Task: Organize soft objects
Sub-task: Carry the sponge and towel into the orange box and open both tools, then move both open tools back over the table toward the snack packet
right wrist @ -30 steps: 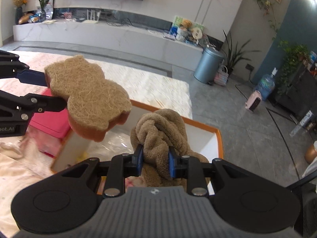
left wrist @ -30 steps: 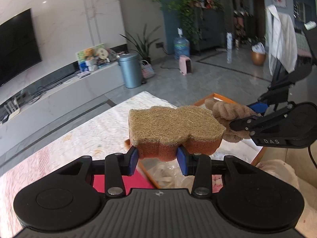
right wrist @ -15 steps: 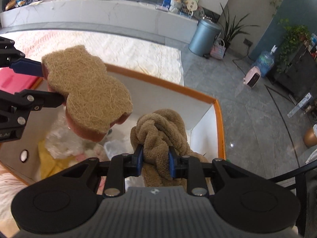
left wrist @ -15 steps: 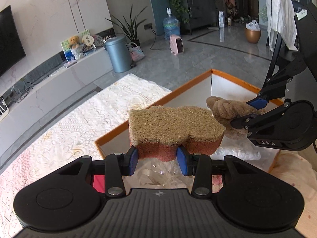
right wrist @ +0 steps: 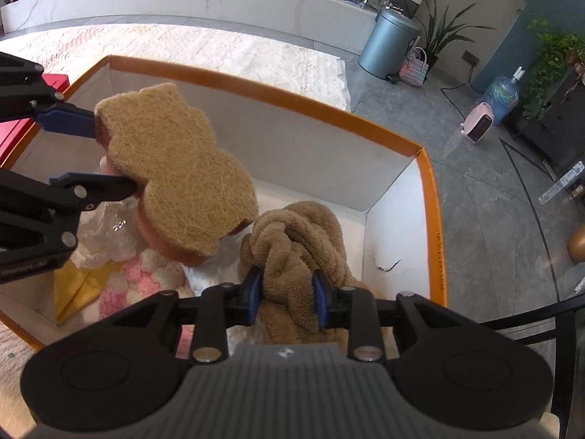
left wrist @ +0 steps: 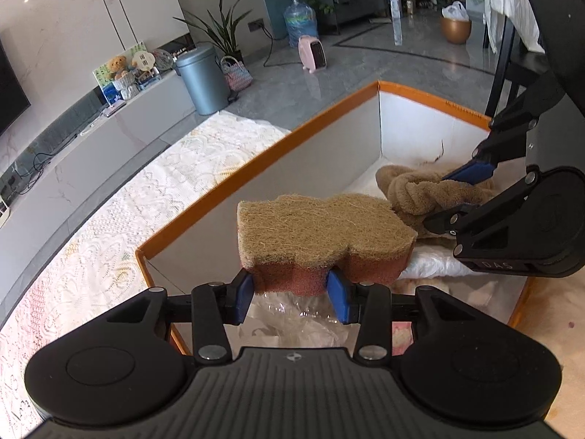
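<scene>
We see the left gripper (left wrist: 290, 289) over the box (left wrist: 256, 162), its 2 blue pads against the reddish underside of the sponge (left wrist: 321, 234); its jaws are easing apart, yet the pads appear to touch the sponge, which hangs in the air above the box's contents, fibrous tan face up. In the right wrist view the sponge (right wrist: 175, 168) sits out to the left, clear of the white inner wall. The right gripper (right wrist: 287, 298) straddles the twisted brown towel (right wrist: 296, 234); its jaws are opening too, with the towel between them and the pads at its flanks. The towel lies low in the box, at the end nearer the far corner, resting on white padding. Beside it, under the sponge, we make out crumpled clear plastic (right wrist: 106, 230), a pink and white knit (right wrist: 146, 274) and something yellow (right wrist: 73, 289). The box has an orange rim and stands on a lace cloth (left wrist: 120, 230). A red item (right wrist: 14, 131) lies just outside the box on the left. Beyond, on the grey floor, stands a bin (right wrist: 389, 42).
</scene>
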`<state>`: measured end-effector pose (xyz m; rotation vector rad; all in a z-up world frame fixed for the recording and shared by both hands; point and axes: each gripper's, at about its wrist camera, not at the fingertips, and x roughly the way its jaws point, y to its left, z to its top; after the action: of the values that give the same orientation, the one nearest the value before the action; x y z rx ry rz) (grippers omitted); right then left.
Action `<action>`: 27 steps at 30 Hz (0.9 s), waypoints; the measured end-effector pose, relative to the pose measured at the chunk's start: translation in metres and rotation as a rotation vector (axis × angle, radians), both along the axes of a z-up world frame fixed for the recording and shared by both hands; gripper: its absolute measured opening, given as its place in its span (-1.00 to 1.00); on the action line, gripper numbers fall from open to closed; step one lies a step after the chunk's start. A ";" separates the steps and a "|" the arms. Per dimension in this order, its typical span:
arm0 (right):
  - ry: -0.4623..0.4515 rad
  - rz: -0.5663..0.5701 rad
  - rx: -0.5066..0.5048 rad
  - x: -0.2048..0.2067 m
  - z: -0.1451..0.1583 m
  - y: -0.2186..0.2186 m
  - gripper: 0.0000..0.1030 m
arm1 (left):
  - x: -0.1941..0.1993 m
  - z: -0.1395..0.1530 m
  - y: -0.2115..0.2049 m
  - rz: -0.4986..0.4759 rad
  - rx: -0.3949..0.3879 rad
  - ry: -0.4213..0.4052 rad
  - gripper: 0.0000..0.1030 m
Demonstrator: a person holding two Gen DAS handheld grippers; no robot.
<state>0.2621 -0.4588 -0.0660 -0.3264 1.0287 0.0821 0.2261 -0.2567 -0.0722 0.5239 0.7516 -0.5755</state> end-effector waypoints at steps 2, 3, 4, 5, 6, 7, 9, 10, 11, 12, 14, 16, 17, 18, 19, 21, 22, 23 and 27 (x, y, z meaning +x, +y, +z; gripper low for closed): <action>0.004 0.010 -0.006 0.000 -0.003 0.002 -0.30 | 0.000 -0.002 0.001 0.000 0.004 0.006 0.04; 0.004 0.013 -0.009 -0.001 -0.003 0.002 -0.30 | -0.001 -0.002 0.002 0.000 0.007 0.003 0.11; 0.004 0.014 -0.012 0.000 -0.002 0.002 -0.28 | -0.001 -0.002 0.001 0.001 0.009 -0.004 0.14; 0.004 0.015 -0.012 0.000 -0.002 0.001 -0.24 | -0.002 -0.001 0.001 -0.003 0.009 -0.011 0.17; 0.005 0.018 -0.010 0.000 -0.001 0.001 -0.21 | -0.003 -0.001 0.001 -0.007 0.009 -0.020 0.22; 0.006 0.022 -0.013 0.000 0.000 0.001 -0.17 | -0.004 -0.001 0.001 -0.011 0.013 -0.026 0.25; 0.012 0.032 -0.025 -0.001 0.001 0.002 -0.07 | -0.007 0.001 0.001 -0.020 0.016 -0.038 0.34; 0.014 0.036 -0.031 -0.001 0.001 0.003 0.02 | -0.009 0.002 0.001 -0.027 0.012 -0.042 0.36; 0.015 0.038 -0.038 -0.002 0.002 0.003 0.10 | -0.010 0.003 0.001 -0.034 0.012 -0.045 0.39; 0.015 0.040 -0.043 -0.003 0.003 0.004 0.13 | -0.013 0.005 0.001 -0.040 0.012 -0.050 0.40; 0.017 0.044 -0.045 -0.005 0.006 0.004 0.15 | -0.016 0.008 0.001 -0.055 0.014 -0.064 0.40; 0.012 0.045 -0.051 -0.007 0.009 0.005 0.18 | -0.020 0.013 0.001 -0.063 0.015 -0.083 0.41; 0.008 0.047 -0.053 -0.008 0.012 0.005 0.20 | -0.022 0.016 0.002 -0.066 0.013 -0.091 0.41; 0.004 0.048 -0.052 -0.010 0.014 0.005 0.20 | -0.024 0.019 0.003 -0.070 0.009 -0.098 0.41; 0.001 0.049 -0.052 -0.012 0.017 0.006 0.21 | -0.026 0.022 0.004 -0.071 0.004 -0.101 0.41; -0.007 0.052 -0.050 -0.017 0.024 0.007 0.21 | -0.029 0.028 0.008 -0.068 -0.009 -0.105 0.41; -0.011 0.055 -0.049 -0.019 0.027 0.007 0.22 | -0.031 0.031 0.011 -0.065 -0.014 -0.109 0.41; -0.016 0.058 -0.049 -0.022 0.030 0.008 0.25 | -0.033 0.034 0.013 -0.061 -0.018 -0.114 0.41; -0.053 0.050 -0.058 -0.035 0.043 0.012 0.40 | -0.043 0.048 0.024 -0.037 -0.047 -0.127 0.41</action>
<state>0.2275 -0.4469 -0.0226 -0.4048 0.9718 0.0887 0.1827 -0.2327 -0.0239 0.5264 0.6074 -0.5871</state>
